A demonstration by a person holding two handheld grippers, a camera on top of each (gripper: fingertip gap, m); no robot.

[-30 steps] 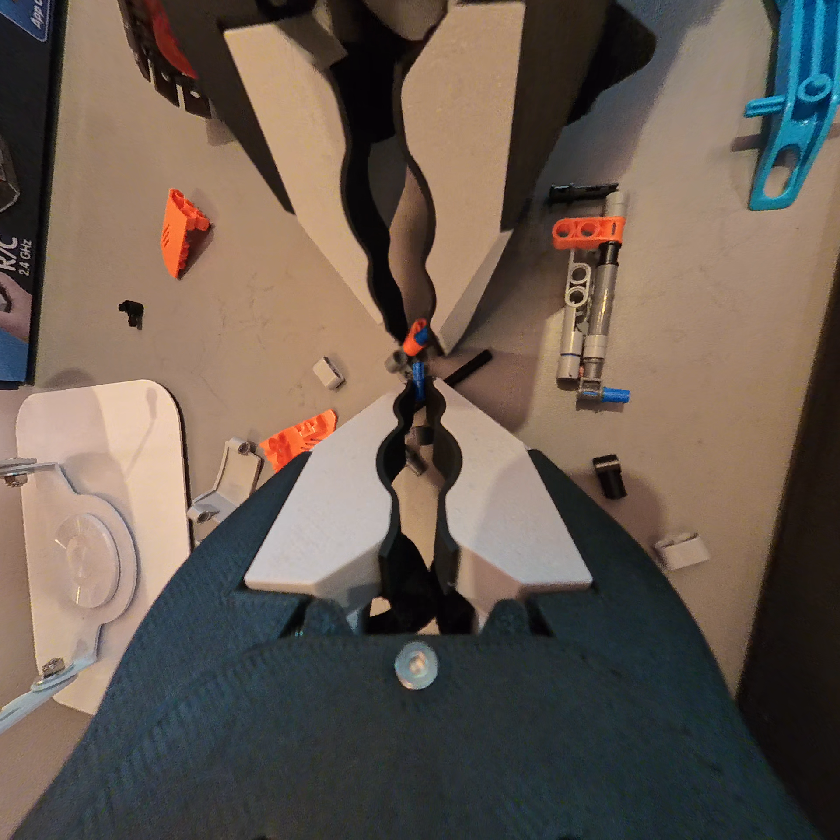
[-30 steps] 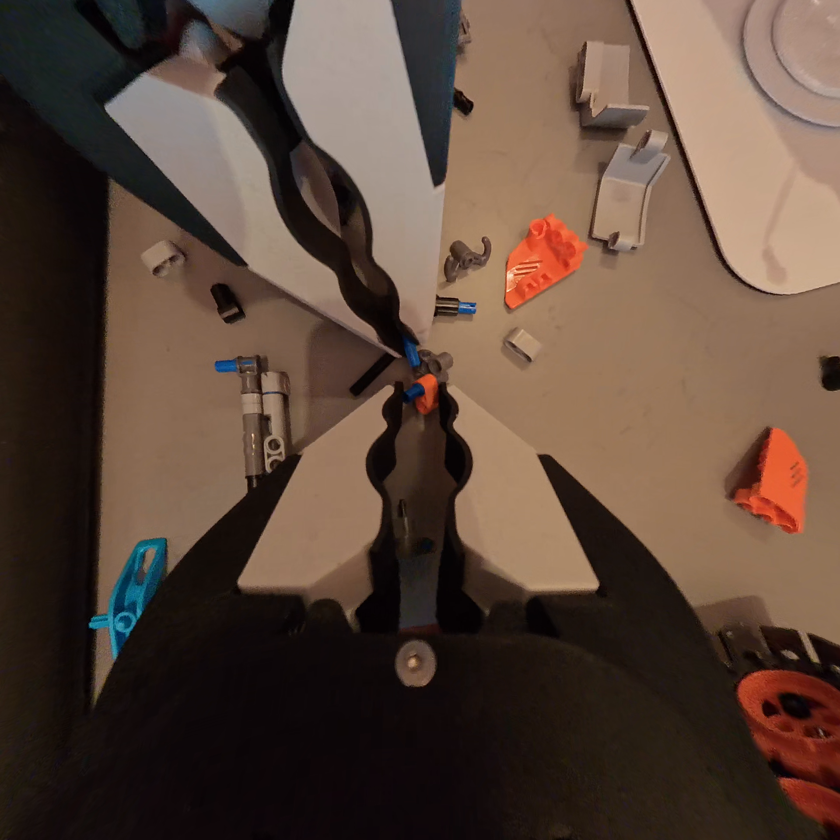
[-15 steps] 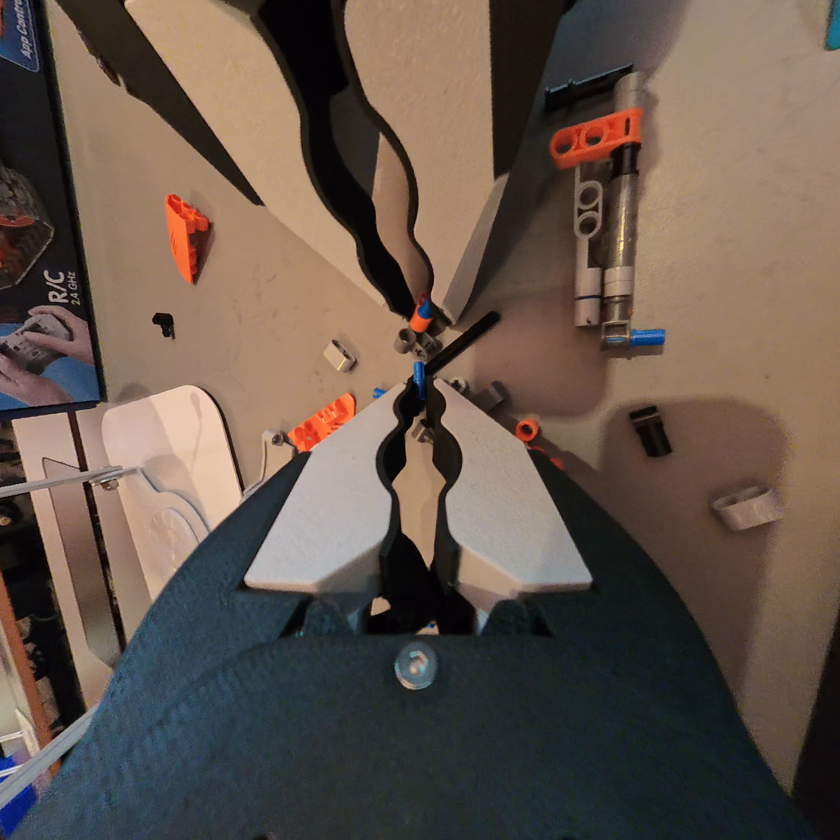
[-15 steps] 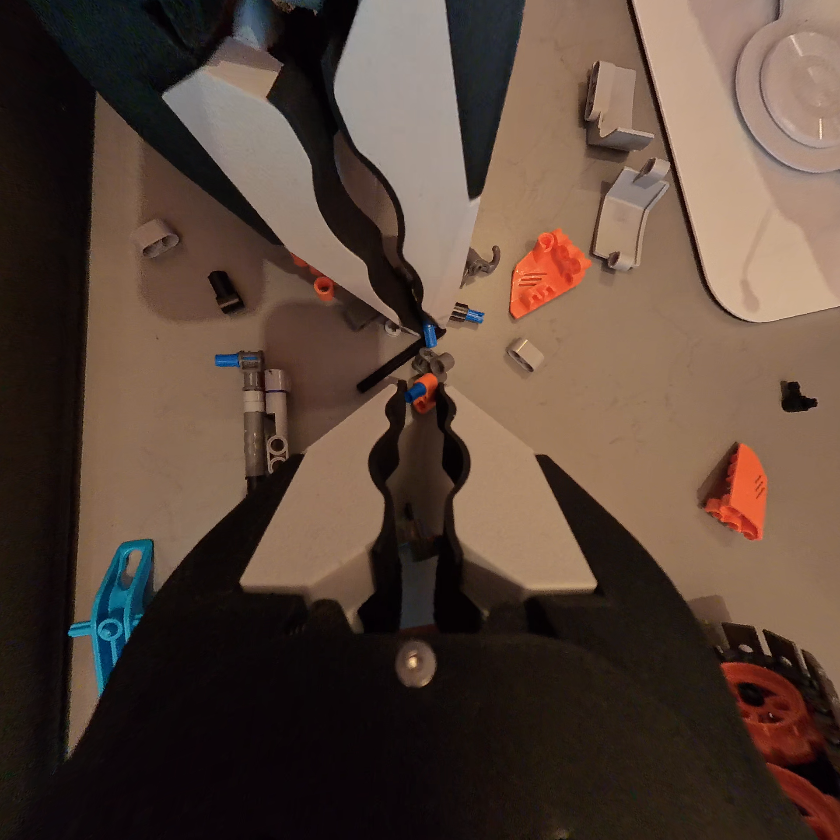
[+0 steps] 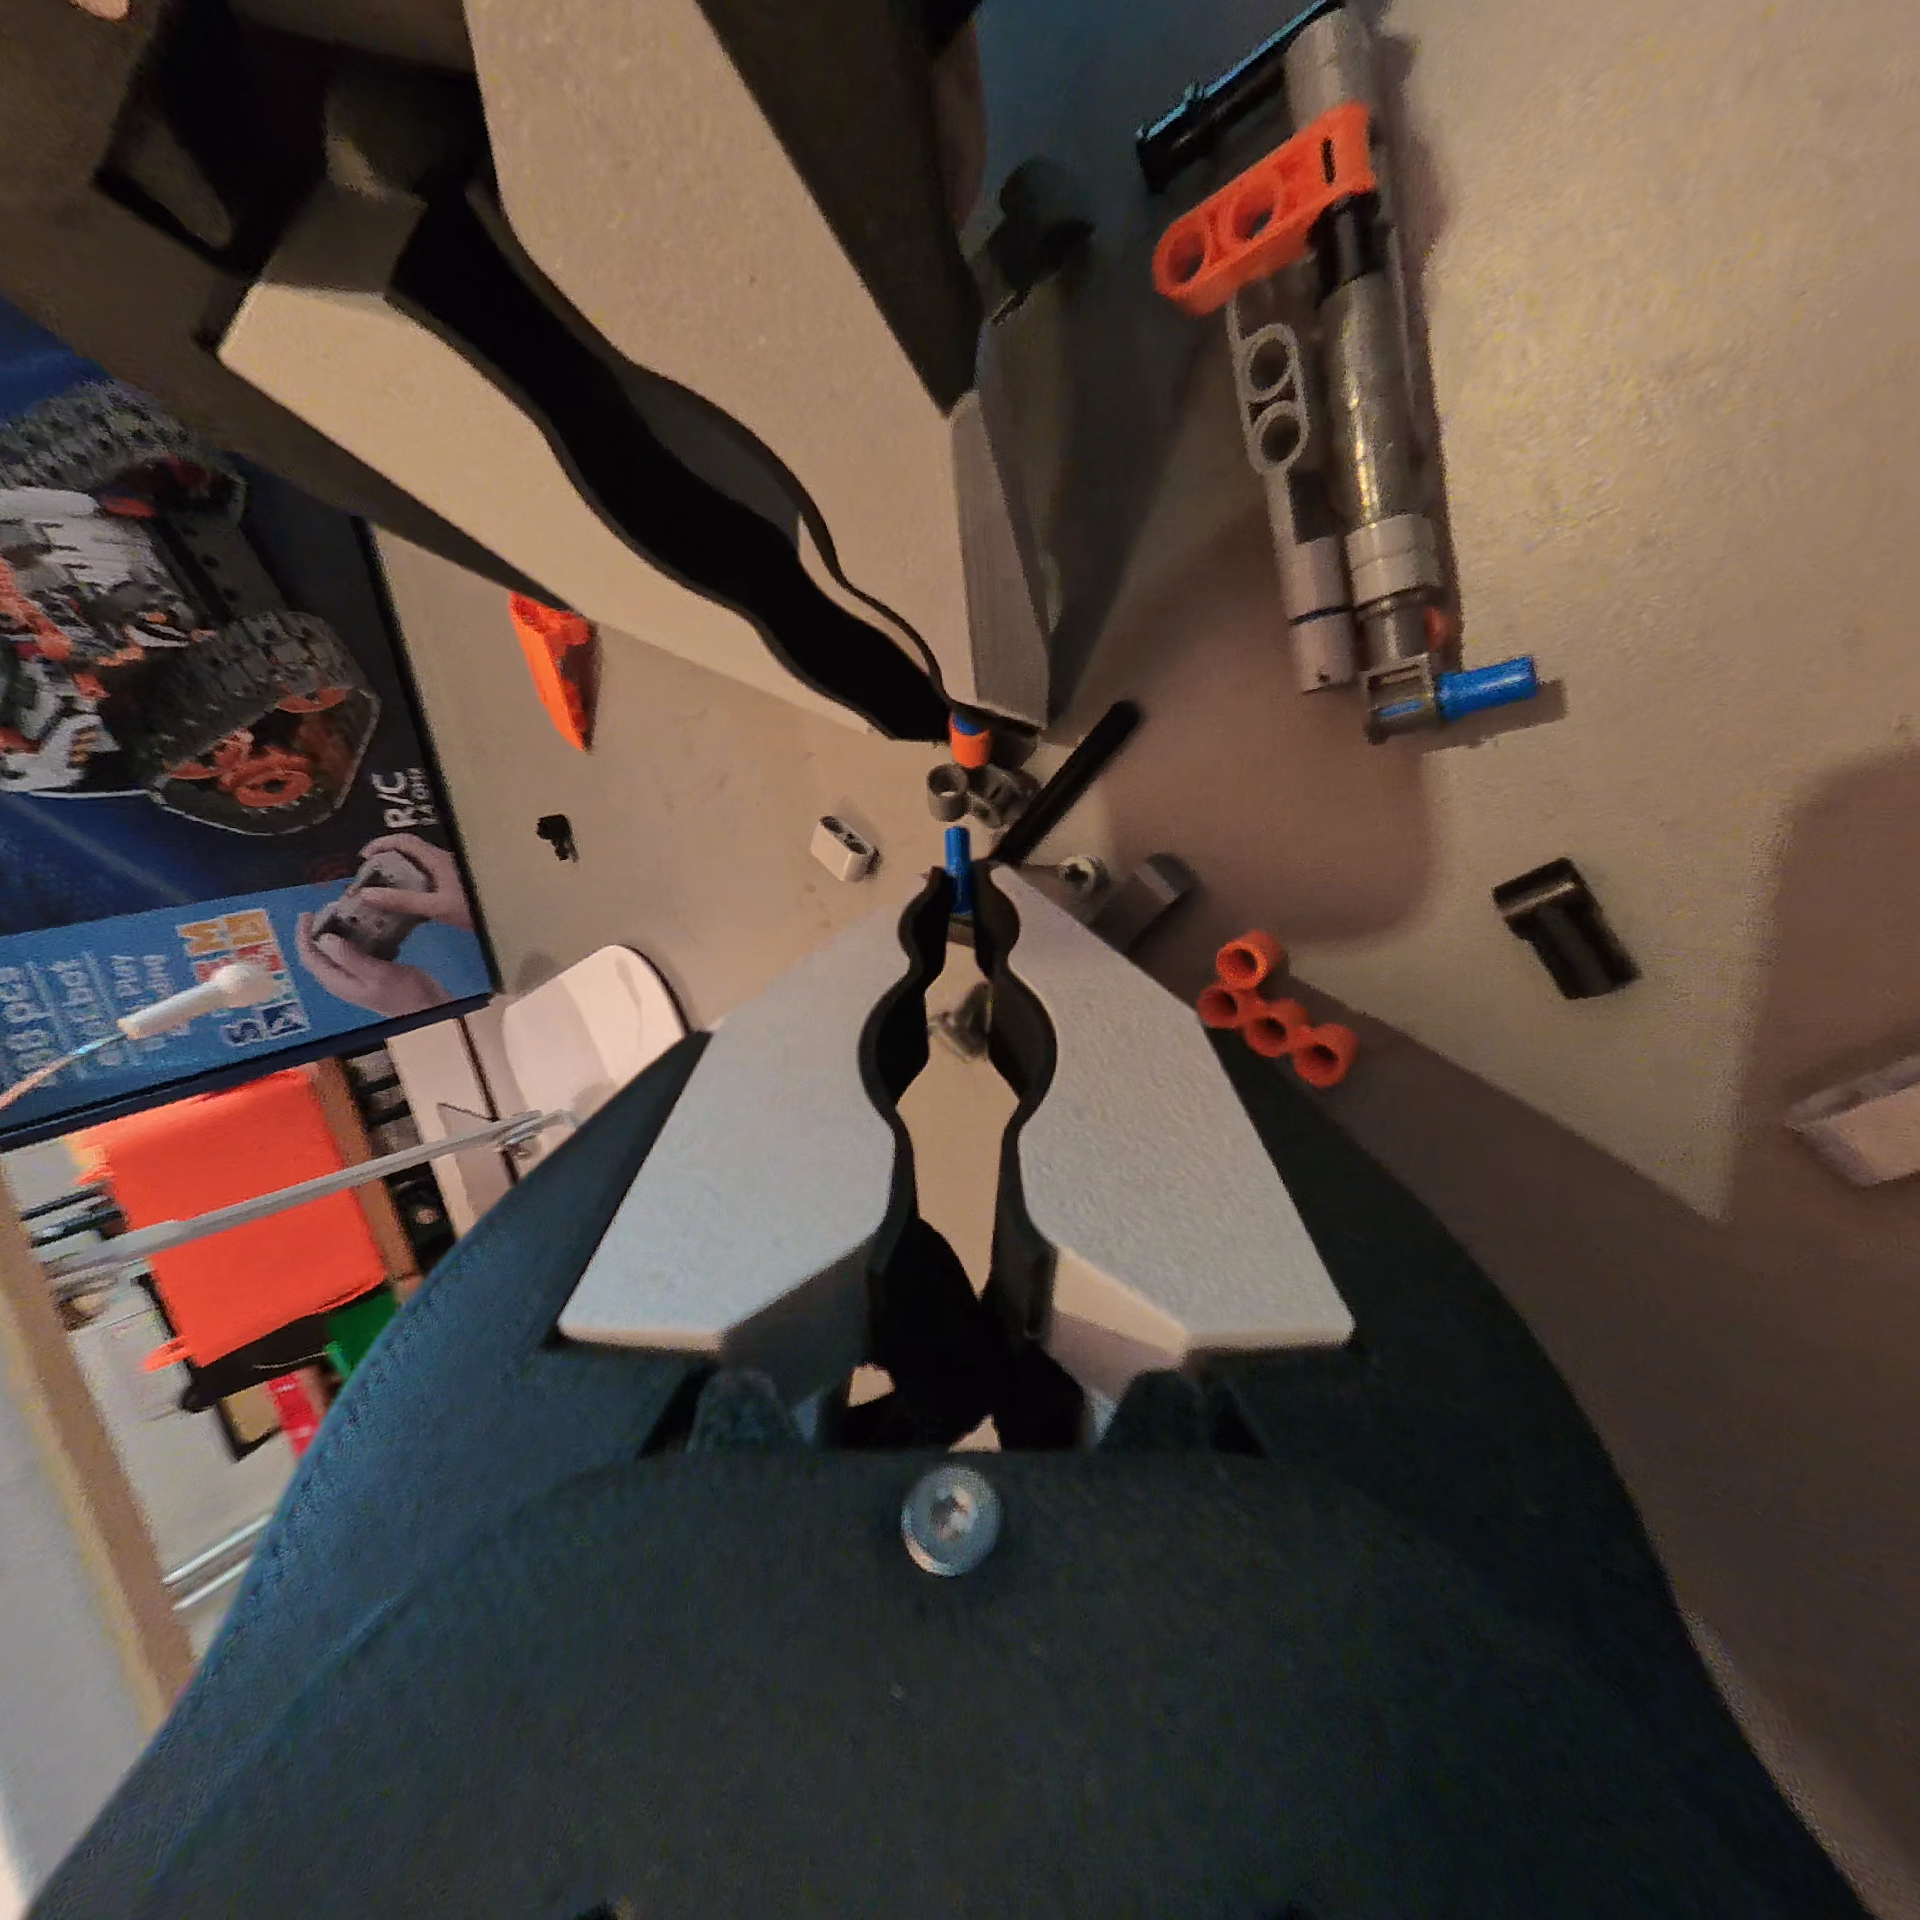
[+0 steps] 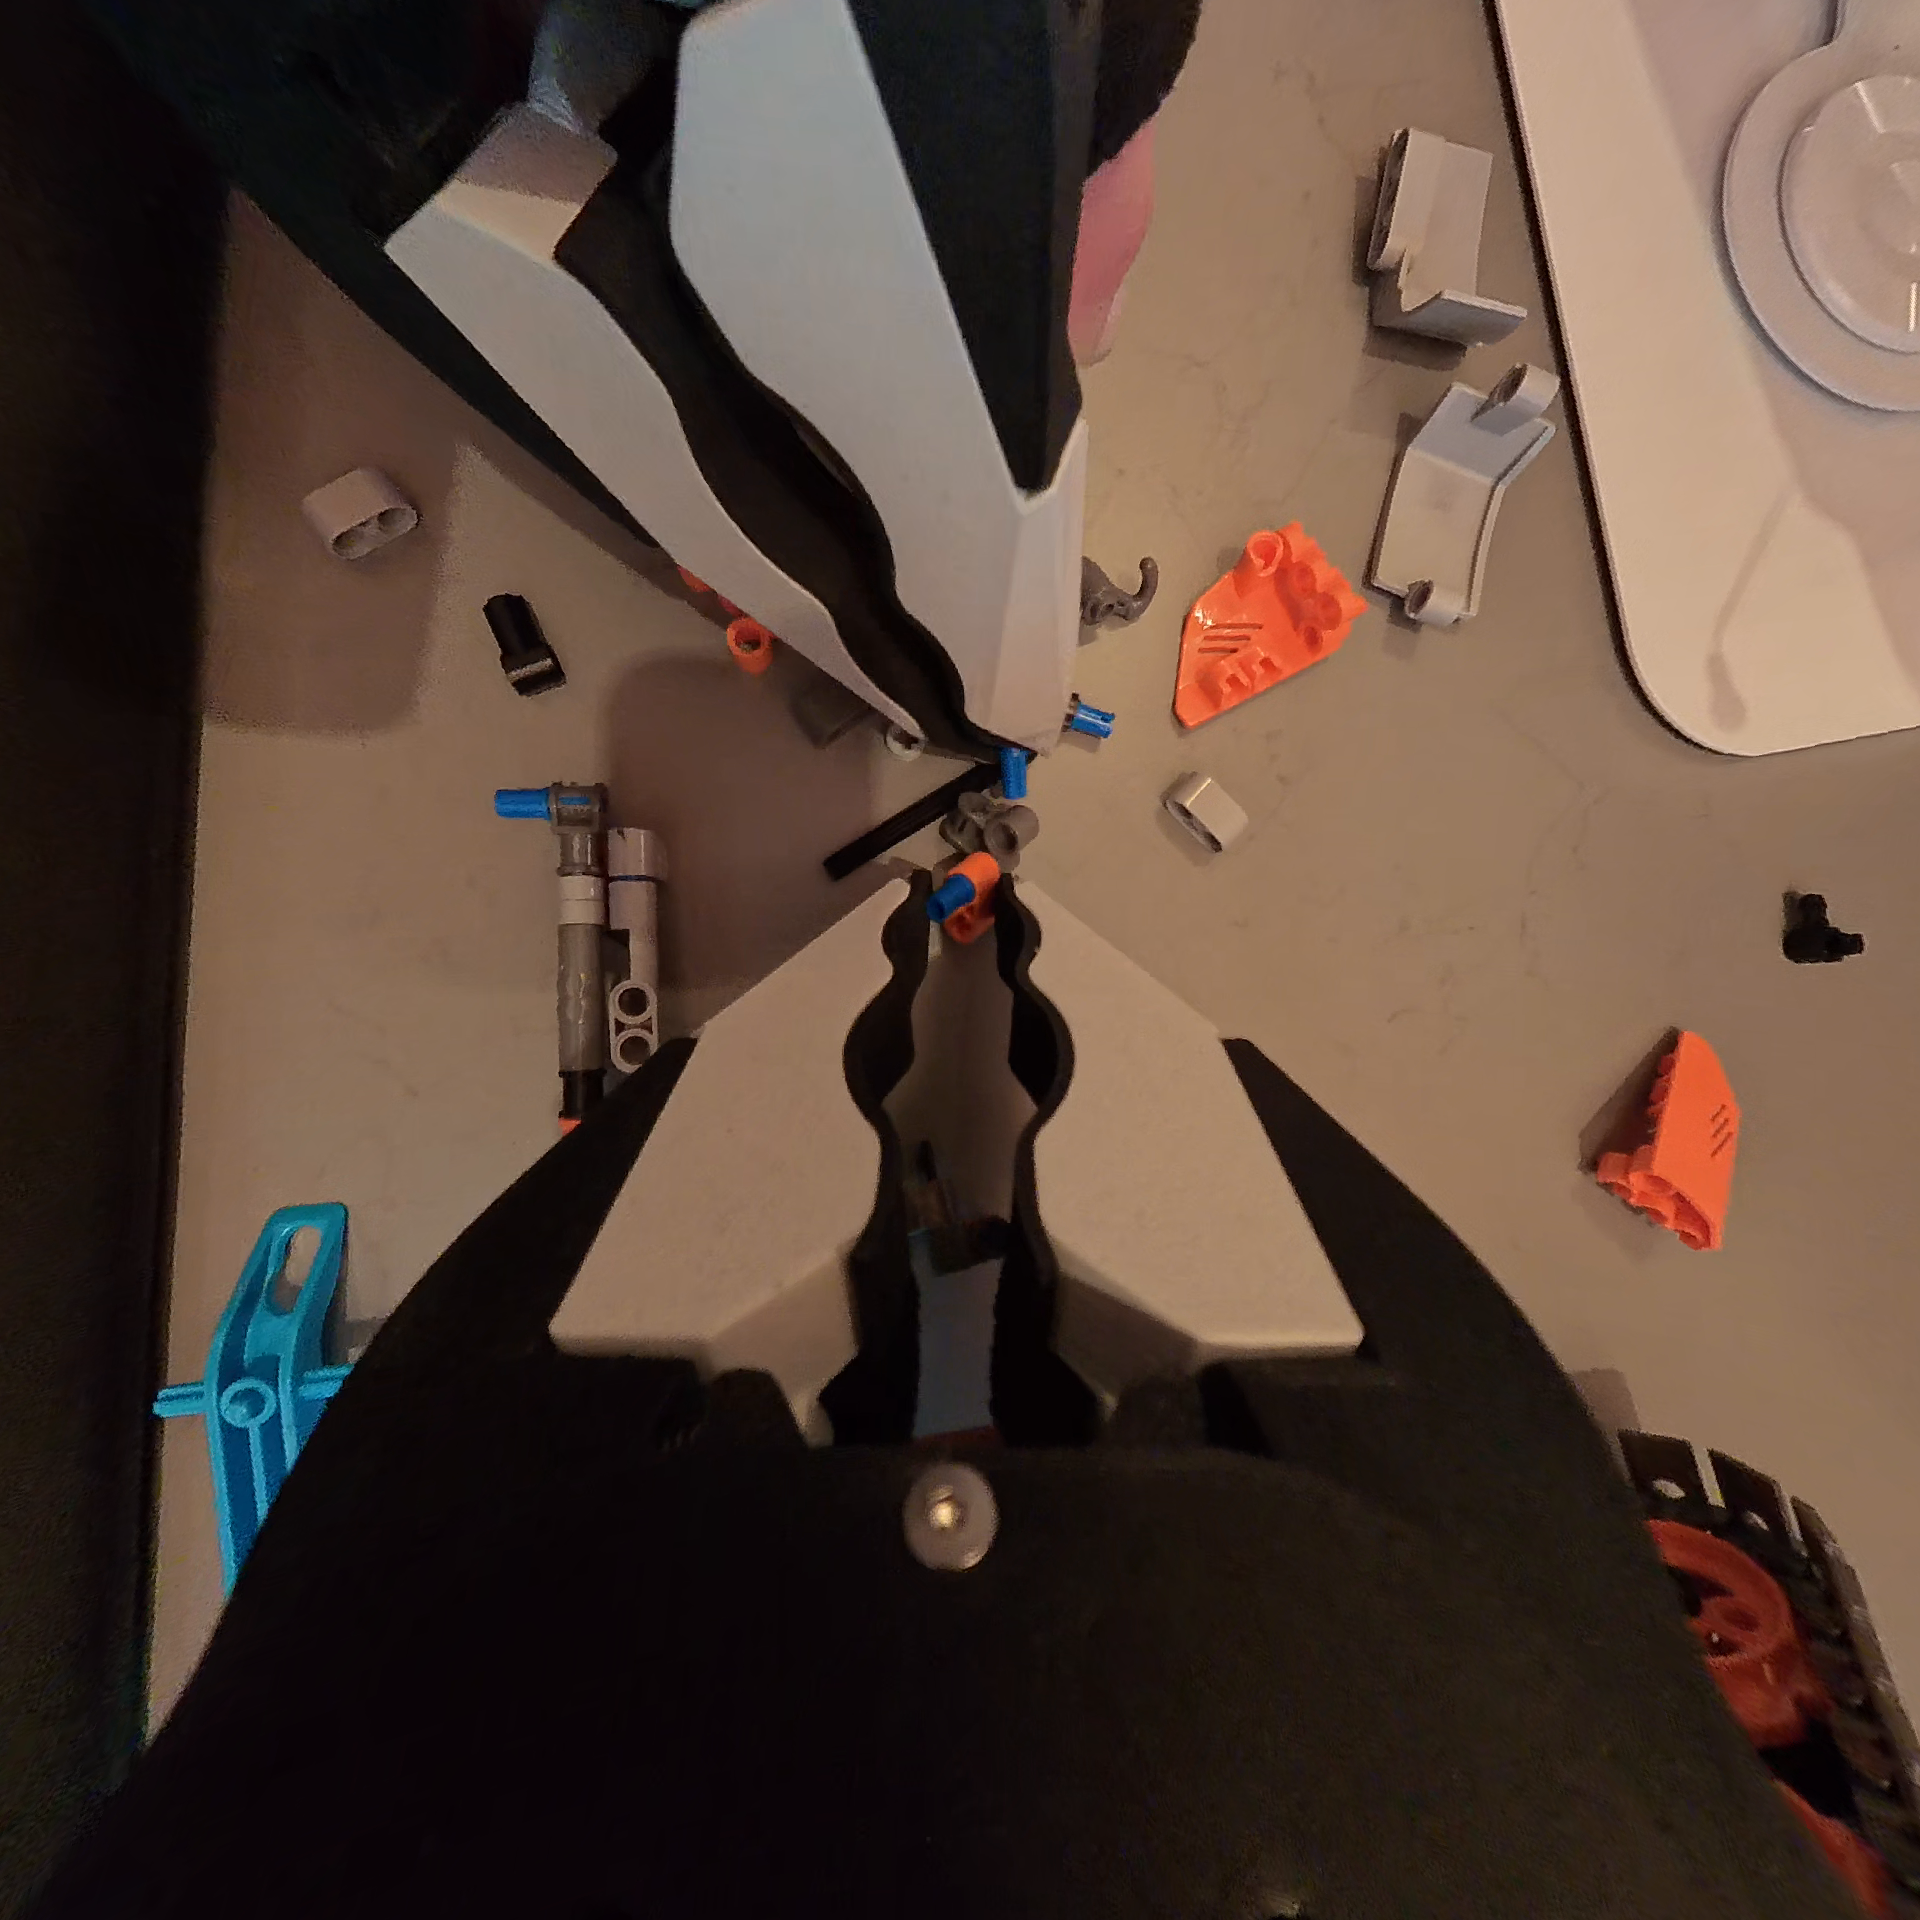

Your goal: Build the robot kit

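Left wrist view: fingers (image 5: 1122, 1101) pinch blue pin (image 5: 957, 859); right fingers (image 6: 1122, 1101) clamp orange connector (image 6: 971, 895), prob. w/ pin.

Dark teal left gripper (image 5: 961, 899) and black right gripper (image 6: 961, 899), pale grey wavy-edged jaws, silver screws

left gripper (image 5: 961, 896) pinches a tiny blue pin (image 5: 957, 858); right gripper (image 6: 961, 896) clamps an orange connector (image 6: 971, 894) with a blue pin, grey connector (image 6: 992, 823) between them.
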